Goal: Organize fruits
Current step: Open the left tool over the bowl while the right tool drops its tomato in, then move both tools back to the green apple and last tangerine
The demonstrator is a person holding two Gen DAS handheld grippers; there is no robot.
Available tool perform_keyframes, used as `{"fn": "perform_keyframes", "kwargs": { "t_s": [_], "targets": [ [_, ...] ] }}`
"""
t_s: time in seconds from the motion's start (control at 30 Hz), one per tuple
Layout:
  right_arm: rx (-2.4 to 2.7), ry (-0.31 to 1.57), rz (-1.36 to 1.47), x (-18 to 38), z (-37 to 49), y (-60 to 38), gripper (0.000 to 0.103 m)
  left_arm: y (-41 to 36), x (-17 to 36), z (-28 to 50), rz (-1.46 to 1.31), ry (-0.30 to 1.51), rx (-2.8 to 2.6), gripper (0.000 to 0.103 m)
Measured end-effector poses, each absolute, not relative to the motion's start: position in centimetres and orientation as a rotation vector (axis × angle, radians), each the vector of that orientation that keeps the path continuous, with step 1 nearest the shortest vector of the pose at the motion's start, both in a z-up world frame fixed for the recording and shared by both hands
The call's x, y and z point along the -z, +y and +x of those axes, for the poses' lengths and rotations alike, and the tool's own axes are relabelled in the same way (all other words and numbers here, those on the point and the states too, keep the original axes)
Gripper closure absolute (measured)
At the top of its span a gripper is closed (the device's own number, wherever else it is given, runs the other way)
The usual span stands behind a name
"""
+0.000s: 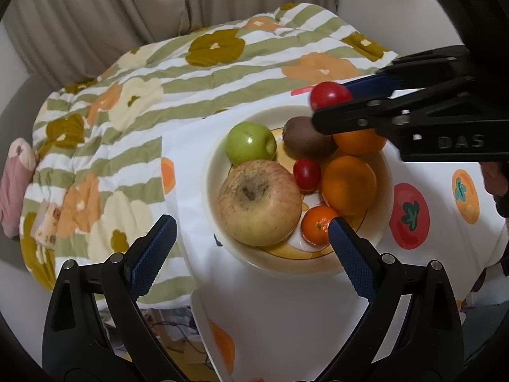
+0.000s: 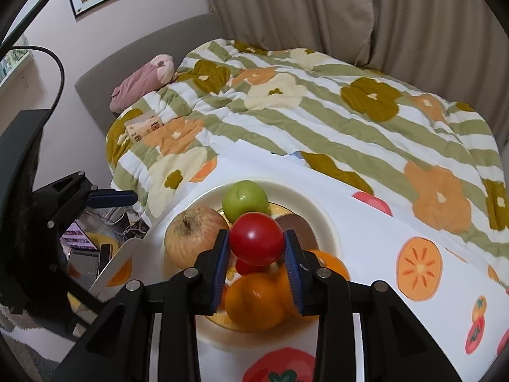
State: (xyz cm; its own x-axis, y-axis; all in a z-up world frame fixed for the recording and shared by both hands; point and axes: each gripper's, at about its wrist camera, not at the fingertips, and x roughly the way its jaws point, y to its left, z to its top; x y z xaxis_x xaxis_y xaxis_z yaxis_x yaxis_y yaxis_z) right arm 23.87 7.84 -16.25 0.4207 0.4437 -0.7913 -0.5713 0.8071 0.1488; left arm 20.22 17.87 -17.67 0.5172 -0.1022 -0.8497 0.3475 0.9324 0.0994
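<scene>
A cream bowl (image 1: 213, 175) on the fruit-print cloth holds a green apple (image 1: 249, 141), a big red-yellow apple (image 1: 257, 203), a kiwi (image 1: 302, 140), a small red tomato (image 1: 306, 173), two oranges (image 1: 348, 184) and a mandarin (image 1: 318, 224). My left gripper (image 1: 251, 226) is open just above the bowl's near side, its pads pressing on nothing. My right gripper (image 2: 257, 235) is shut on a red tomato (image 2: 256, 245) and holds it above the bowl (image 2: 305, 191). The left wrist view shows that tomato (image 1: 331, 95) over the far right rim.
The white tablecloth (image 2: 366, 229) ends at an edge left of the bowl, with cluttered floor below. Behind lies a flowered striped quilt (image 2: 318, 121) with a pink plush (image 2: 143, 79) and curtains. A black stand (image 2: 22, 191) with a cable is at the left.
</scene>
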Motion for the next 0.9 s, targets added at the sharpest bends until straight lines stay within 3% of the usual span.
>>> {"fn": "perform_keyframes", "kwargs": {
  "t_s": [0.37, 0.4, 0.43, 0.5, 0.53, 0.9],
  "targets": [
    [-0.651, 1.004, -0.145, 18.0, 25.1, 9.5, 0.071, 18.2, 18.2, 20.1, 0.249, 1.007, 0.284, 0.002],
    [-0.646, 1.0, -0.145, 17.9, 25.1, 9.4, 0.06, 18.2, 18.3, 20.1, 0.246, 1.009, 0.287, 0.002],
    [-0.642, 0.994, -0.143, 17.9, 25.0, 9.3, 0.04, 18.2, 18.3, 19.9, 0.245, 1.01, 0.288, 0.002],
    [-0.646, 0.982, -0.139, 17.6, 24.7, 9.0, 0.015, 18.2, 18.4, 19.8, 0.245, 1.011, 0.288, 0.002],
    [-0.645, 0.972, -0.136, 17.4, 24.5, 8.9, 0.01, 18.2, 18.4, 19.7, 0.242, 1.012, 0.288, 0.002],
    [-0.621, 0.924, -0.135, 15.4, 22.7, 7.3, 0.01, 17.9, 17.0, 18.4, 0.239, 1.007, 0.253, 0.002]
  ]
}}
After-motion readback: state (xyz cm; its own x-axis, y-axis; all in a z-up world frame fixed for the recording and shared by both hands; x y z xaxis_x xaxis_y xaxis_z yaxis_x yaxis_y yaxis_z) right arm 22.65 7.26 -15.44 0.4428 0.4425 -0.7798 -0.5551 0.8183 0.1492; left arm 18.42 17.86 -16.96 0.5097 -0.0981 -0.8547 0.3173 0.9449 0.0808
